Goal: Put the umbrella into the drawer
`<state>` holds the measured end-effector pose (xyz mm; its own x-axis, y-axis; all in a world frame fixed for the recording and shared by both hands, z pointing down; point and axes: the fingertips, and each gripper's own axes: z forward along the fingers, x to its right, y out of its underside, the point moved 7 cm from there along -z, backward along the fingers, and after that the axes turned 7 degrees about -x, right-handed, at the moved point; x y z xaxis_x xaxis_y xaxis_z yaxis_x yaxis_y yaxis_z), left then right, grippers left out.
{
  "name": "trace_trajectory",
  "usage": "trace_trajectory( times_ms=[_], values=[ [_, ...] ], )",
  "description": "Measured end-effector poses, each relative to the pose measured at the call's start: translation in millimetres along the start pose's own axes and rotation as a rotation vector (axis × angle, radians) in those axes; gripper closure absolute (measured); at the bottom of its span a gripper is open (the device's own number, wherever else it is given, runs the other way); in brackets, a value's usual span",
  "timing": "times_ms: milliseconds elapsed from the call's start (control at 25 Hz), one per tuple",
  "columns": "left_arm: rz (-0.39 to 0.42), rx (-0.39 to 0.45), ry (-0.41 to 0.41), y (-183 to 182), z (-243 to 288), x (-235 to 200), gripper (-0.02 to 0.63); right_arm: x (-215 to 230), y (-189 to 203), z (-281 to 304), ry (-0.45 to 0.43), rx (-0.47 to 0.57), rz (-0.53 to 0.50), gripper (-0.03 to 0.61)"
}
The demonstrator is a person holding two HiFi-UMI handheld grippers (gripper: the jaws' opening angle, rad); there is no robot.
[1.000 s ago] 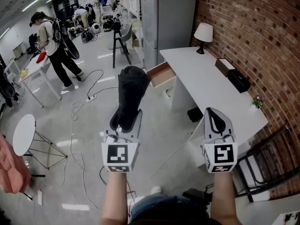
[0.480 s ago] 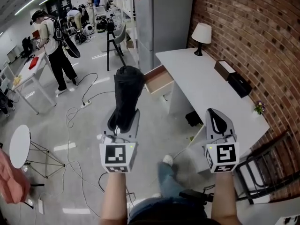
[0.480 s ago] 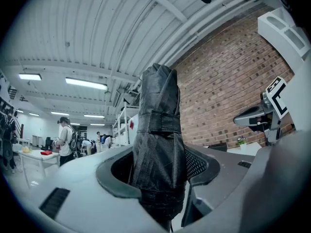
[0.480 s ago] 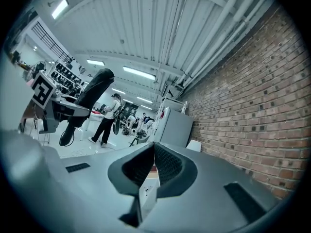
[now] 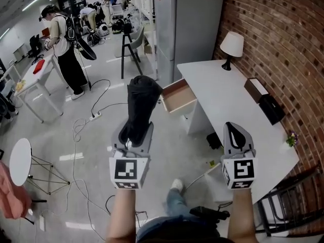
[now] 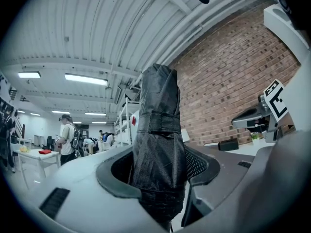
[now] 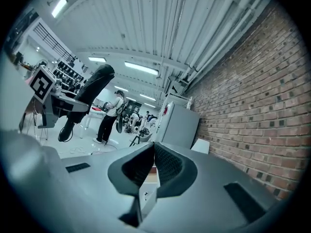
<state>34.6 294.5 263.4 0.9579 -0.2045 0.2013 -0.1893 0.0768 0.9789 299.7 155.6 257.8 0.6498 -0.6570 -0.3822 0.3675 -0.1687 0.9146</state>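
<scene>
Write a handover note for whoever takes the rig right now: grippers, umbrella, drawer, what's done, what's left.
Left gripper: shut on the folded black umbrella, which sticks out ahead of the jaws.
Right gripper: jaws together, nothing in them.
Drawer: pulled out of the near end of the white desk, ahead and to the right of the umbrella; nothing visible inside.
Done: umbrella is in hand and the drawer is open.
Left: carry the umbrella over the drawer, lay it inside and release. It looks long for the opening, so it will probably need angling.
</scene>
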Motion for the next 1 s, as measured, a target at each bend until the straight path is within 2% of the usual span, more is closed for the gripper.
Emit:
trace_trajectory(
  times_ms=[160, 520, 720, 1000],
  values=[
    [0.006, -0.016, 0.01, -2.3, 52.4, -13.0, 0.373, 16.2, 1.2, 57.4, -0.013, -0.005, 0.034, 0.577],
    [-0.039, -0.038, 0.033, 1.0, 171.8, -26.9, 0.373, 59.4, 17.2, 163.5, -0.004, -0.029, 0.086, 0.577],
    [-0.067, -0.04, 0.046, 1.8, 218.7, -25.7, 0.373, 80.8, 21.7, 195.5, 0.009, -0.03, 0.092, 0.577],
    [-0.077, -0.028, 0.054, 1.8, 255.5, -36.5, 0.374, 95.0, 21.8, 218.4, 0.042, -0.028, 0.104, 0.577]
  ],
)
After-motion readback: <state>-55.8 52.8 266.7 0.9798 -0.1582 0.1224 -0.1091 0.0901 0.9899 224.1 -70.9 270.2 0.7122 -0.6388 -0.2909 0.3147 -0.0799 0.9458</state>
